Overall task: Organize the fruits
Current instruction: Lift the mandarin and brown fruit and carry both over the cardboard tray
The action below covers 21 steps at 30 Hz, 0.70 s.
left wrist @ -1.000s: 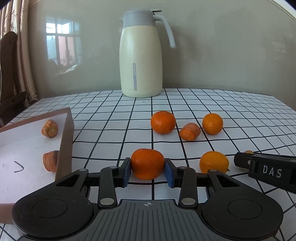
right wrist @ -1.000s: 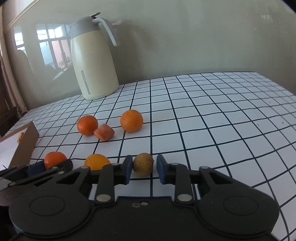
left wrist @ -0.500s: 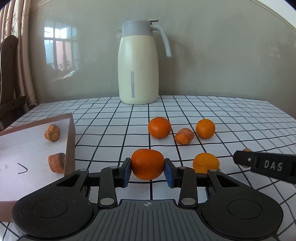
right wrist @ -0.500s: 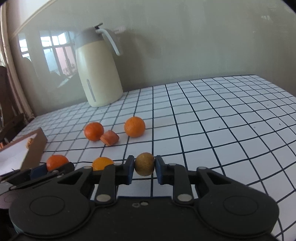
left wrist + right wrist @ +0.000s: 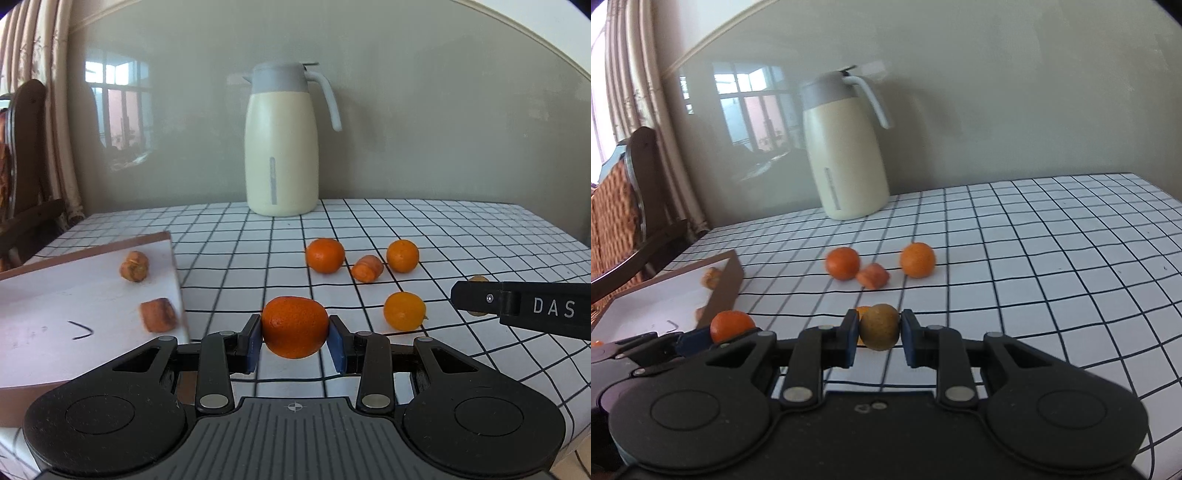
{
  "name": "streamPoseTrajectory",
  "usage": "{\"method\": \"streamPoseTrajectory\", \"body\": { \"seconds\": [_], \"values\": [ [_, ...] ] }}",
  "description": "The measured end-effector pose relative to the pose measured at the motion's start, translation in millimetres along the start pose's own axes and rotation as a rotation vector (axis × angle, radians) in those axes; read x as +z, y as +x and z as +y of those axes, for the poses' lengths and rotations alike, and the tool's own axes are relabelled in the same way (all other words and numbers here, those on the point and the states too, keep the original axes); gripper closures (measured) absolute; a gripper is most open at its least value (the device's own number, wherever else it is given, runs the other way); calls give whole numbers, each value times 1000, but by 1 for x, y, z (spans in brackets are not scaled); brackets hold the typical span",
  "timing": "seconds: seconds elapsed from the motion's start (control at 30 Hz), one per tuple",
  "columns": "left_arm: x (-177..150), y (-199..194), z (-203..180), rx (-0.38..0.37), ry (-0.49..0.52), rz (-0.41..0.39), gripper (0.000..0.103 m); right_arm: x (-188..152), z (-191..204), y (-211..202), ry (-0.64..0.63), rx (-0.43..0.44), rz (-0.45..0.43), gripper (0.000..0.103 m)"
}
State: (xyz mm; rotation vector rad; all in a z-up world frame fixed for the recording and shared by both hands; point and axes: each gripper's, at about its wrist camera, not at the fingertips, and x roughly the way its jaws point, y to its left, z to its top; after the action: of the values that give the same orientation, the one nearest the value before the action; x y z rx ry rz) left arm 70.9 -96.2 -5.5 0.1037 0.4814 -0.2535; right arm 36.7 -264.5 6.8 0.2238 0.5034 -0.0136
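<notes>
Two fruits are in the air at once, one in each gripper. The left gripper (image 5: 294,338) has its jaws pinching a deep-orange mandarin (image 5: 294,326) across its widest part, so the blue pads bear on opposite flanks and the round fruit cannot roll out forward. The right gripper (image 5: 878,336) has its jaws pressed onto a small brownish-yellow fruit (image 5: 879,331), gripped the same way at its middle; from the left wrist view that gripper shows as a black bar entering from the right. Both point somewhat downward over the checked desk (image 5: 461,236), and both loads appear clear of its surface. To the left lies a shallow tray (image 5: 55,317) with brown walls and a white floor, already holding two brownish pieces, which suggests it is where sorted items go. Left on the desk are two mandarins (image 5: 325,255) and an orange chunk (image 5: 367,268) lying close together, plus a paler orange fruit (image 5: 404,311) nearer the grippers. A cream thermos jug (image 5: 282,147) stands at the back, well apart from the work. Carrying the held fruit over the tray wall seems the likely next call, with the wall's edge the thing to clear.
</notes>
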Motion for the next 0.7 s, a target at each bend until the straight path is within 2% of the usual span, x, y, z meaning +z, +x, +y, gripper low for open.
{"method": "streamPoseTrajectory", "body": {
  "seconds": [0.7],
  "values": [
    [-2, -44, 52, 99, -40, -43, 65, -8, 59, -7, -97, 149, 5, 87]
  ]
}}
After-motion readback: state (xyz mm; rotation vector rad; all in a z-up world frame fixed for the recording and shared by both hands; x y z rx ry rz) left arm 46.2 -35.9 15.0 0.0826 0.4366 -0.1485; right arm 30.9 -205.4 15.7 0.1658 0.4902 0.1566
